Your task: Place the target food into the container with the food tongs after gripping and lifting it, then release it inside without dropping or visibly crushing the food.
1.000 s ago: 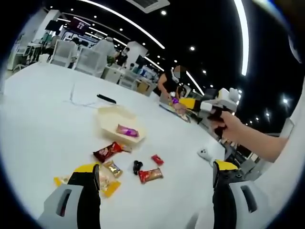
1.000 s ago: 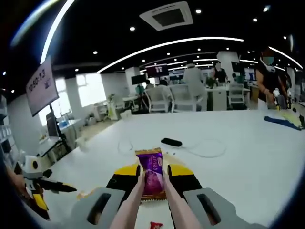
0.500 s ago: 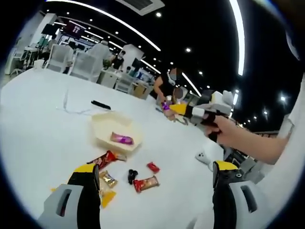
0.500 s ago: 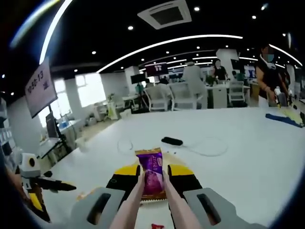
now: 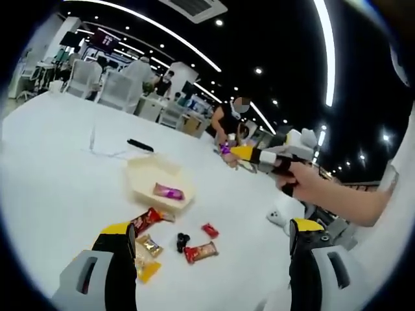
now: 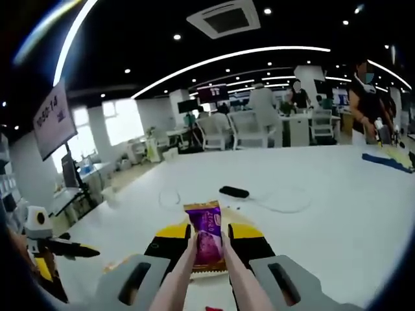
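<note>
A purple snack packet [image 6: 206, 241], glossy with a printed picture on its front and a pale crimped lower edge, stands upright between the pink food tongs [image 6: 183, 278] my right claw [image 6: 207, 243] squeezes; the tong tips pinch the packet on both sides, and the wrapper looks uncrushed. In the left gripper view I see the right claw [image 5: 228, 150] held in a hand [image 5: 305, 184], high above the white desk [image 5: 52, 175], with the purple packet [image 5: 224, 149] a small spot at its tip. Below it sits the cream container [image 5: 155, 183], open, a second purple packet [image 5: 168, 192] lying inside. Just beside the container, loose on the desk, lie a red wrapper [image 5: 146, 220], a gold one [image 5: 151, 245], a small red sweet [image 5: 209, 230], a dark item [image 5: 182, 241] and an orange-red bar [image 5: 201, 252]. My left claw [image 5: 211, 272] stands spread wide, holding nothing. A black remote [image 6: 233, 192] and a thin cable [image 6: 279, 204] lie farther off on the desk.
</note>
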`<state>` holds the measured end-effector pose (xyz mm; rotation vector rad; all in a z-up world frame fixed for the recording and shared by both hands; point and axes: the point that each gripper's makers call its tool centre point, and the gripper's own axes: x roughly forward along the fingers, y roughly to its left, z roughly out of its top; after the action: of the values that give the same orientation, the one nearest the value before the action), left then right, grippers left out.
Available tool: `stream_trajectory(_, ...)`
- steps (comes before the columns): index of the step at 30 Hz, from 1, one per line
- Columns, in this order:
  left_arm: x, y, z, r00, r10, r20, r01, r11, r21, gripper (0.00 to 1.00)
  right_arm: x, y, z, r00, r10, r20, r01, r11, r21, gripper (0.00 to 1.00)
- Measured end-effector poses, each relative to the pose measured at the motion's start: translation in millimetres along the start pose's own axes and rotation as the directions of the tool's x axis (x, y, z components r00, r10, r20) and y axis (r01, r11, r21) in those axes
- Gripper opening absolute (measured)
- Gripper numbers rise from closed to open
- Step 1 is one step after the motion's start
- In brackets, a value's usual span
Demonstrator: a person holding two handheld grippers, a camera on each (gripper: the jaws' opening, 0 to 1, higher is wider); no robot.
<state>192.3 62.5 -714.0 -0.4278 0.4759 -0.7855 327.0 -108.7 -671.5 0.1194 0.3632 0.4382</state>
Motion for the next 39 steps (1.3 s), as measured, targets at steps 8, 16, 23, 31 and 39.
stream_trajectory(8,1,-2.4,1.4,1.000,-0.005,0.001,0.005,1.000,0.001,0.99,0,-4,0.4,1.000,-0.011,0.006,0.011,1.000,0.013,0.22)
stream_trajectory(16,-2,-1.3,0.2,1.000,0.004,-0.009,-0.004,1.000,0.006,0.99,2,-3,4.9,1.000,-0.012,0.019,0.012,1.000,0.018,0.22)
stream_trajectory(23,-6,-2.8,-0.3,1.000,0.010,-0.017,-0.010,1.000,0.010,0.99,8,-4,10.0,0.999,-0.021,0.036,0.019,0.999,0.033,0.22)
stream_trajectory(31,-5,-0.8,-0.4,0.999,-0.002,-0.050,0.003,1.000,0.031,0.99,9,-8,14.1,0.997,-0.052,0.060,0.048,0.997,0.066,0.22)
stream_trajectory(39,-4,-3.2,8.6,1.000,-0.008,-0.030,0.009,0.999,0.038,0.99,14,-4,12.0,0.997,-0.053,0.058,0.049,0.997,0.061,0.22)
